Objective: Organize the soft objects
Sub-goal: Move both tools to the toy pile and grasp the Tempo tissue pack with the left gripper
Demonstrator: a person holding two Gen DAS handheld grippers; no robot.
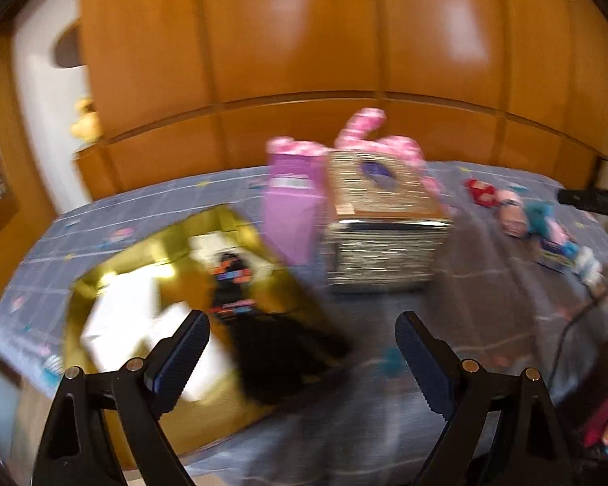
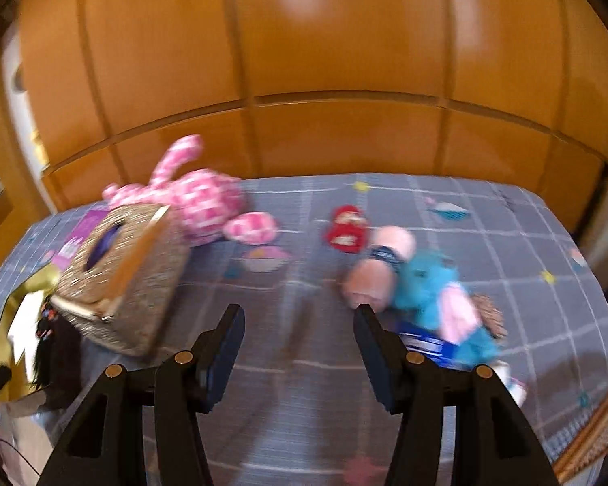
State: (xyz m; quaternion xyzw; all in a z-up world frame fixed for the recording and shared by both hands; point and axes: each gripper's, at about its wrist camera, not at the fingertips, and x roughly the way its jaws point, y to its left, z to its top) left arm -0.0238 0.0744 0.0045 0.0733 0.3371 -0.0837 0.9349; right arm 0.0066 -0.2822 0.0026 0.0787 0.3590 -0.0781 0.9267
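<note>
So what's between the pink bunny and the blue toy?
In the right wrist view, a small red plush lies on the bedspread between the pink bunny and the blue toy.

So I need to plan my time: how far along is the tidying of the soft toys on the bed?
Early stage, it seems. Done: a black item lies in the gold box. In hand: nothing; the left gripper and the right gripper are both open and empty. Left: the pink plush rabbit, red toy and blue plush lie loose on the bedspread.
</note>
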